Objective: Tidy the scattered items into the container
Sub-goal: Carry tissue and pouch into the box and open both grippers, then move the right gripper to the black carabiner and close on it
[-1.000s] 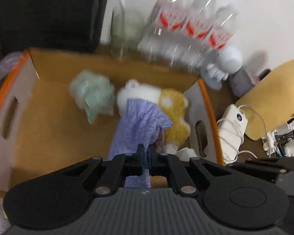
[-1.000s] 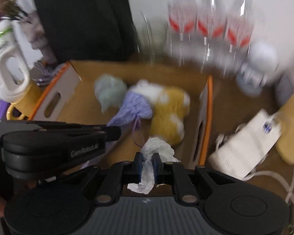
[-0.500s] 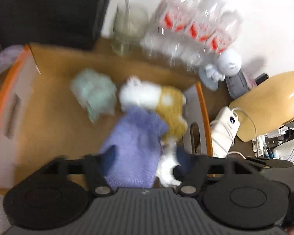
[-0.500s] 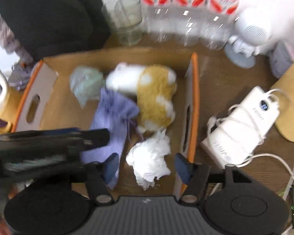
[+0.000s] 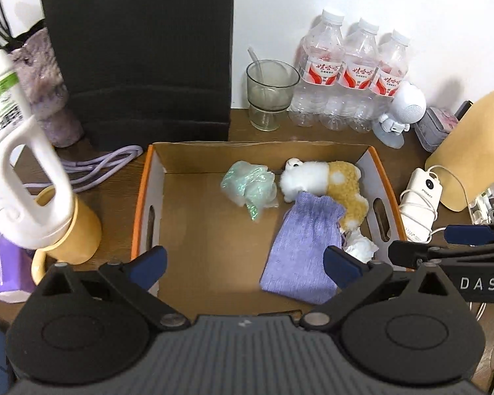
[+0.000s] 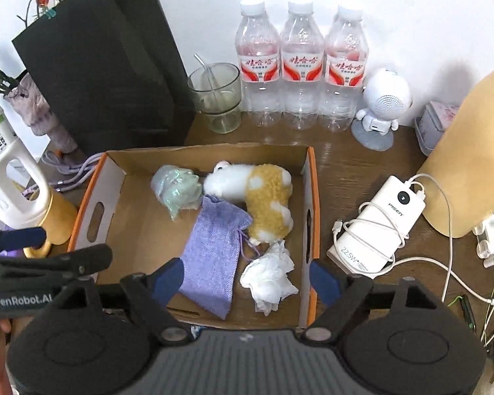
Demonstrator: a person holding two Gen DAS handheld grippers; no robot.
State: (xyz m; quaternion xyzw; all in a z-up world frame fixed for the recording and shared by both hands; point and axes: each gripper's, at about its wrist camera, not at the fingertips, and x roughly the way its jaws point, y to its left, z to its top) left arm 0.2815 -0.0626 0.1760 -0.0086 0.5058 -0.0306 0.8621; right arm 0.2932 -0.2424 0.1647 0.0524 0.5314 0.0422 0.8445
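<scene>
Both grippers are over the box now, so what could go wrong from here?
The crumpled tissue lies close under the open right gripper and could snag on a finger. The purple pouch has a loose drawstring that may catch too. The two grippers sit close; the left gripper might bump the right.

My left wrist camera looks steeply down from close above the open brown cardboard box with orange rims [image 5: 141,204], facing the white wall [image 5: 395,0]. My right wrist camera, just beside it, faces the same way over that box [image 6: 311,204]. Both share the box's contents and the three clear plastic water bottles [image 5: 349,75] [image 6: 301,65] at the wall.
</scene>
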